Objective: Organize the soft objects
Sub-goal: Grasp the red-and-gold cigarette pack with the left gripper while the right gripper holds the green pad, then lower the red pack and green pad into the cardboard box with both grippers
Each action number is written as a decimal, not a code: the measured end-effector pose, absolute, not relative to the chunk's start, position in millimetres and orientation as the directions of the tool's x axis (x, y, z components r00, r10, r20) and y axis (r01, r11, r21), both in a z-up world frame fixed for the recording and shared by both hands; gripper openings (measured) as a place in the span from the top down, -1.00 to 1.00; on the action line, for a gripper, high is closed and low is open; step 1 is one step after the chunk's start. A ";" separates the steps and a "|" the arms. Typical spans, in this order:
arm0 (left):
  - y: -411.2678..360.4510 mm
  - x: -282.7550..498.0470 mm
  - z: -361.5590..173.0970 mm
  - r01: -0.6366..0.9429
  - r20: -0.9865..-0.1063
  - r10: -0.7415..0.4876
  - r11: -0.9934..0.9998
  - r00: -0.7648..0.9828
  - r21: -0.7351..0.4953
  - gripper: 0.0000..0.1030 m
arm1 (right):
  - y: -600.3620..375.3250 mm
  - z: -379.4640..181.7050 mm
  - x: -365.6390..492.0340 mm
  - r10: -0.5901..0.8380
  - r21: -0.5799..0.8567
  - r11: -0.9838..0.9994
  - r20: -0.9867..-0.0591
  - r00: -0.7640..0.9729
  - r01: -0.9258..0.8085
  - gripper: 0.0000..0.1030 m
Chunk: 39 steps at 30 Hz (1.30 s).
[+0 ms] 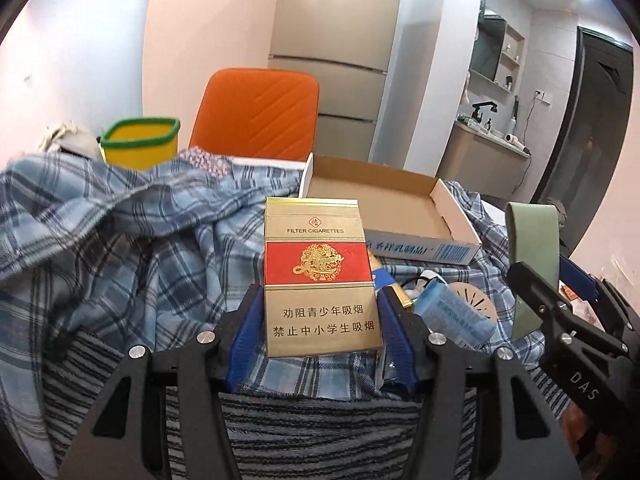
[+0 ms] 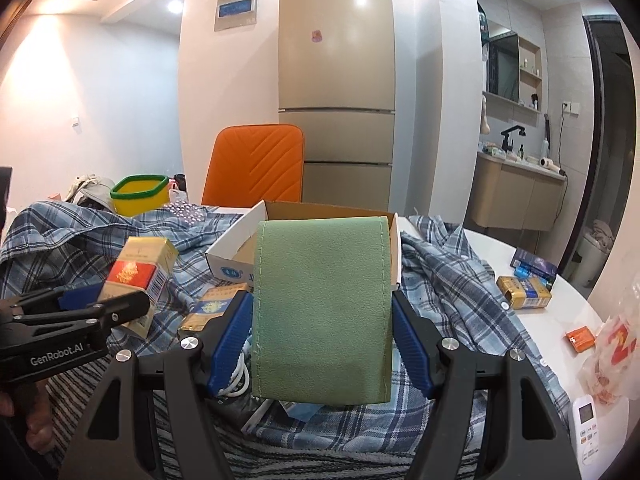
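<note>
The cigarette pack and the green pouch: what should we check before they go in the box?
1. Left gripper clamps the cigarette pack: ok.
2. Right gripper clamps the green pouch: ok.
3. Cardboard box lies open, floor looks bare: ok.
4. Pack clear of the plaid shirt: ok, lifted above it.
5. The two grippers apart: ok, side by side without touching.
6. White cable snagged on the right gripper: cannot tell.
</note>
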<state>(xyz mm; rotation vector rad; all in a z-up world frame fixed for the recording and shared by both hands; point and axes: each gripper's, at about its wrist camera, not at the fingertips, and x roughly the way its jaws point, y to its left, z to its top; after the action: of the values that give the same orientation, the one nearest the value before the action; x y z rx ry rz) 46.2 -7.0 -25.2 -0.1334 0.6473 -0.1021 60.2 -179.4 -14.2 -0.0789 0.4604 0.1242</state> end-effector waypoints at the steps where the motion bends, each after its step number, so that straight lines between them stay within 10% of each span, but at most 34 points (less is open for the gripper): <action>1: -7.5 45.8 -23.3 0.058 -0.588 -0.138 0.987 0.797 -0.152 -0.09 | -179.0 -13.6 59.3 0.102 -0.050 0.989 -0.443 0.891 -0.138 -0.37; 39: -45.9 97.6 146.0 0.164 -0.170 -0.158 0.986 0.973 0.024 -0.09 | -196.4 161.5 101.4 -0.017 -0.025 1.000 -0.115 0.993 0.014 -0.37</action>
<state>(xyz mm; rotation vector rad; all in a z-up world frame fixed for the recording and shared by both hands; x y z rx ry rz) 97.6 -45.9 146.0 0.0378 0.1686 -0.1623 101.4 -196.4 161.5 -0.0245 0.1153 -0.0154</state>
